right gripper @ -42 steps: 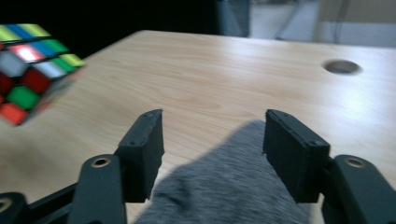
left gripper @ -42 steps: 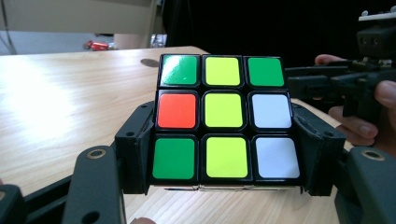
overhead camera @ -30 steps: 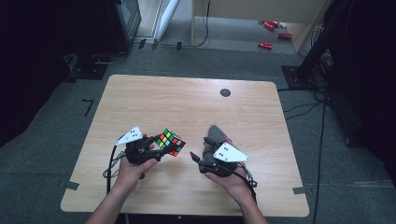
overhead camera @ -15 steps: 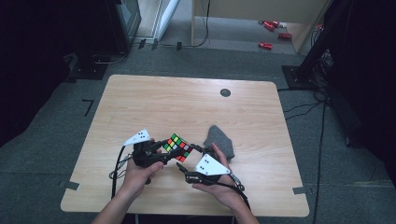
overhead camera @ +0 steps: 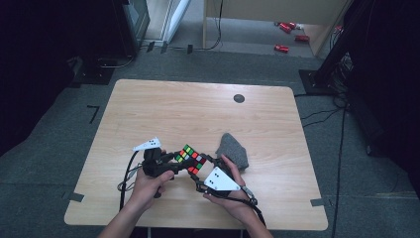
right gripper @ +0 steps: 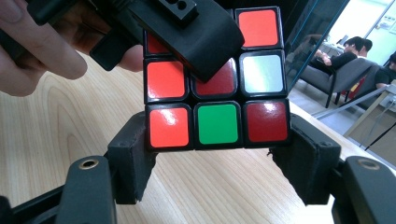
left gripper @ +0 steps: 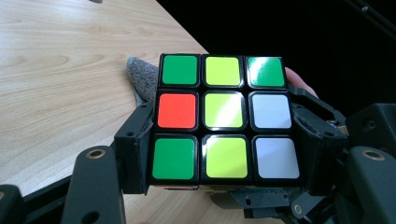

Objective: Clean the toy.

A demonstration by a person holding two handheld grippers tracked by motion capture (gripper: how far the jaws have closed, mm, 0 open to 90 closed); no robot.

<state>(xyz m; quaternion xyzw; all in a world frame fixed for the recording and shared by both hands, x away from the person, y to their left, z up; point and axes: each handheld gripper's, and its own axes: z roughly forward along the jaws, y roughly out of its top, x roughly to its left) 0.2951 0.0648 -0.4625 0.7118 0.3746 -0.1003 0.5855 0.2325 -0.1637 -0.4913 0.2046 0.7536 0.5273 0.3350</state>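
Note:
A Rubik's cube [overhead camera: 191, 158] is held above the table's near edge between both grippers. My left gripper [overhead camera: 177, 162] is shut on it; in the left gripper view the green, yellow and white face of the cube [left gripper: 224, 116] sits between the jaws of the left gripper [left gripper: 224, 144]. My right gripper [overhead camera: 202, 174] comes in from the right. Its jaws have just been closing, and in the right gripper view the pads of the right gripper [right gripper: 215, 156] press on the bottom row of the cube [right gripper: 217, 123]. A left jaw crosses the cube's top there.
A grey cloth [overhead camera: 233, 150] lies on the wooden table [overhead camera: 198, 109] just right of the cube, also behind it as the cloth [left gripper: 142, 77]. A black round spot [overhead camera: 239, 98] marks the far side. Cables trail off the near edge. People sit in the background [right gripper: 345, 60].
The right hand has moved left and down, away from the grey cloth to the cube, and its jaws have closed onto the cube's lower row. The left hand has shifted the cube slightly right.

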